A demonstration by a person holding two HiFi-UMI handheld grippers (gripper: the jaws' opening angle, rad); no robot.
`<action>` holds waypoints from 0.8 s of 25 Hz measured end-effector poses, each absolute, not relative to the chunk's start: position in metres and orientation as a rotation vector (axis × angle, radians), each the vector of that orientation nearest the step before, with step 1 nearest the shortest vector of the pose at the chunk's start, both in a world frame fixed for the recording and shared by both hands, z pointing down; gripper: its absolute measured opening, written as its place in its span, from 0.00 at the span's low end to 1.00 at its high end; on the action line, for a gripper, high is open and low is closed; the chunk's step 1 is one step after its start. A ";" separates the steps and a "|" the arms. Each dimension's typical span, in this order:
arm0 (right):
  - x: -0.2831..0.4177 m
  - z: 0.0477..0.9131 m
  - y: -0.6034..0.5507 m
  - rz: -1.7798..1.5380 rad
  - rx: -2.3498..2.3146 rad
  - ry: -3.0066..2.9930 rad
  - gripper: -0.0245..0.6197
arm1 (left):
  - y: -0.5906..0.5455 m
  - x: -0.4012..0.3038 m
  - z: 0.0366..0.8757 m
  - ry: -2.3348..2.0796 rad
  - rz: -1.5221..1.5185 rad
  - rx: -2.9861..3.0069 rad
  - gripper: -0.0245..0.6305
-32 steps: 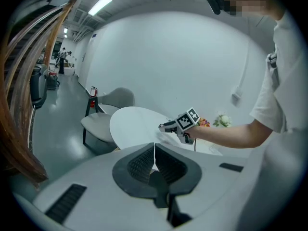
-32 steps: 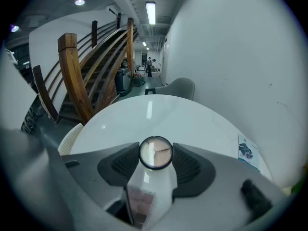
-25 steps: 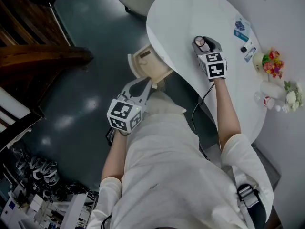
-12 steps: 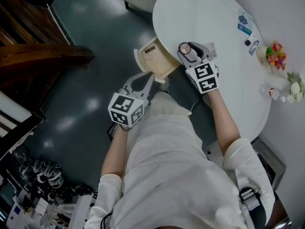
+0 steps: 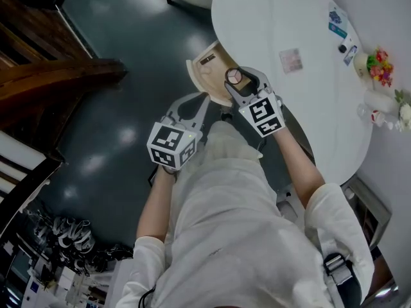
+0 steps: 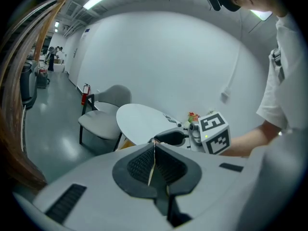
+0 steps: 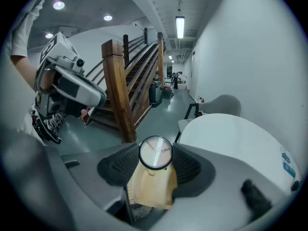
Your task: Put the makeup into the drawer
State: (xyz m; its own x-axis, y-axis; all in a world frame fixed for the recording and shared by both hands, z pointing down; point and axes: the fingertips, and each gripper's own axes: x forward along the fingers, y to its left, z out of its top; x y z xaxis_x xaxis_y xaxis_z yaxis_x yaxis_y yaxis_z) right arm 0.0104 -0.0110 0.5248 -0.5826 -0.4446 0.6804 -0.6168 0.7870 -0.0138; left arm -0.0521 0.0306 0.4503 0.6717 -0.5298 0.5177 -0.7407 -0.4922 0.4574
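1. A round beige makeup pot (image 7: pixel 155 153) with a clear lid is clamped between the jaws of the right gripper (image 5: pixel 236 81).
2. It is held at the three-o'clock edge of the open pale wooden drawer (image 5: pixel 207 69).
3. The left gripper (image 6: pixel 153 152) is seen closed and empty, at the drawer's seven o'clock.

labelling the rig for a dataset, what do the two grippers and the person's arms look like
Both the left gripper and the right gripper are pale grey plastic with broad curved jaws, lined with black ribbed pads. Each carries a white cube printed with black square markers. The person wears a white top with short sleeves.
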 end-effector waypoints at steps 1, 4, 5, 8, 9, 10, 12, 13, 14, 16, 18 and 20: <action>0.006 0.533 -0.007 0.324 0.770 -2.285 0.38 | 0.030 -0.054 0.453 -0.970 0.411 2.216 0.05; -0.004 0.561 0.001 0.322 0.738 -2.269 0.38 | 0.029 -0.059 0.464 -0.954 0.429 2.225 0.05; -0.006 0.572 0.003 0.324 0.730 -2.266 0.38 | 0.029 -0.061 0.468 -0.946 0.433 2.228 0.05; -0.012 0.602 0.005 0.337 0.710 -2.253 0.38 | 0.028 -0.065 0.481 -0.924 0.448 2.235 0.05; -0.013 0.613 0.005 0.341 0.705 -2.244 0.38 | 0.026 -0.066 0.486 -0.919 0.452 2.237 0.05; -0.014 0.623 0.004 0.341 0.701 -2.234 0.38 | 0.025 -0.068 0.490 -0.914 0.454 2.237 0.05; -0.016 0.643 0.002 0.340 0.693 -2.215 0.38 | 0.023 -0.070 0.499 -0.907 0.456 2.236 0.05; -0.017 0.653 0.002 0.340 0.686 -2.206 0.38 | 0.022 -0.071 0.504 -0.903 0.460 2.235 0.05; -0.019 0.663 0.001 0.339 0.678 -2.198 0.38 | 0.022 -0.072 0.508 -0.899 0.465 2.235 0.05; -0.022 0.679 0.001 0.336 0.662 -2.185 0.38 | 0.022 -0.074 0.516 -0.890 0.474 2.235 0.05; -0.025 0.695 0.000 0.333 0.641 -2.171 0.38 | 0.022 -0.076 0.524 -0.881 0.475 2.231 0.05; -0.029 0.710 0.000 0.319 0.600 -2.157 0.38 | 0.021 -0.078 0.533 -0.872 0.478 2.228 0.05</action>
